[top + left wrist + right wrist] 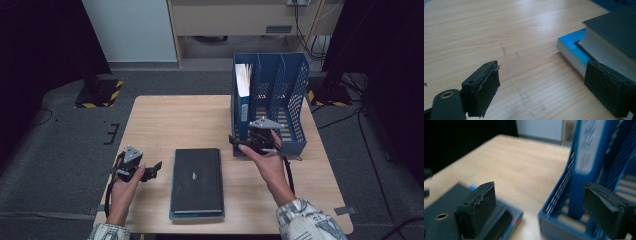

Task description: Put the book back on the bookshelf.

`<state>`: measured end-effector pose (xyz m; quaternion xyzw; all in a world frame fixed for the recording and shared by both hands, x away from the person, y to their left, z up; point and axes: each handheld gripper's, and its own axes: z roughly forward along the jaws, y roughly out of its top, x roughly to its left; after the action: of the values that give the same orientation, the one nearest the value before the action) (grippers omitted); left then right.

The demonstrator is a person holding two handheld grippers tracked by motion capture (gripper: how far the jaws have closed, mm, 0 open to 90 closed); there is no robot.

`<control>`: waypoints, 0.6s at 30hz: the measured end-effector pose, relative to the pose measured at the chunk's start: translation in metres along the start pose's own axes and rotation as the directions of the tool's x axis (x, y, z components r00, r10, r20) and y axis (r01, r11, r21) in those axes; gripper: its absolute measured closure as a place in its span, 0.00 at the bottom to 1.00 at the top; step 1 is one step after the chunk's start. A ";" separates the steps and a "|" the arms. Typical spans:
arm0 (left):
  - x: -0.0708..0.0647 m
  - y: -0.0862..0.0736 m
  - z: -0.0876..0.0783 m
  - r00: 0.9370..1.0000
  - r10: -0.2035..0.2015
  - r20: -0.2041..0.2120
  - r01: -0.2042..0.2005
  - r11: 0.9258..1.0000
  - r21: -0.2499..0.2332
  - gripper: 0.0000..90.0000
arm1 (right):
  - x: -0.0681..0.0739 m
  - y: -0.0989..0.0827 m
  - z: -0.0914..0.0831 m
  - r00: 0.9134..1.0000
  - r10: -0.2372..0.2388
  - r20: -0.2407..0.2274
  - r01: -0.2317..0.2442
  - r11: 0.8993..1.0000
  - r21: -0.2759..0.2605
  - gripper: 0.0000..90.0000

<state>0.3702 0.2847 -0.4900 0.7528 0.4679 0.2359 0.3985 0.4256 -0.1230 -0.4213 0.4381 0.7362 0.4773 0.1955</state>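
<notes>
A black book (196, 179) lies flat on a blue book (196, 216) at the table's front middle. My left gripper (154, 169) rests just left of this stack, open, with nothing between its fingers. In the left gripper view its jaws (541, 92) stand wide over bare wood, the blue book (571, 47) and black book (616, 27) close by the right jaw. A blue file rack (295, 95) stands at the back right with a blue binder (243, 107) upright in its left slot. My right gripper (235, 142) is open at the rack's front left corner; its view is blurred.
The wooden table (170, 120) has free room at the left and back left. The rack's (554, 220) two right slots hold nothing. The binder (586, 152) rises between my right gripper's jaws farther off. Dark stands and cables sit on the floor around the table.
</notes>
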 end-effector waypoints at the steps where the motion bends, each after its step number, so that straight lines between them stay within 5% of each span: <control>1: -0.003 0.001 -0.002 1.000 0.003 0.015 -0.003 1.000 -0.005 0.13 | 0.002 -0.005 -0.001 1.000 -0.003 -0.007 0.003 1.000 0.008 0.12; 9: -0.035 0.007 -0.011 0.991 0.025 0.132 -0.017 0.998 -0.061 0.17 | 0.025 -0.037 -0.003 0.995 -0.020 -0.096 0.025 0.998 0.051 0.12; 18: -0.063 0.009 -0.006 0.969 0.035 0.246 -0.033 0.999 -0.011 0.30 | 0.053 -0.063 0.016 0.981 -0.041 -0.188 0.063 0.992 0.111 0.10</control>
<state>0.3416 0.2283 -0.4780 0.7828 0.4009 0.1493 0.4520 0.3795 -0.0809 -0.4771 0.3832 0.7890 0.4669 0.1127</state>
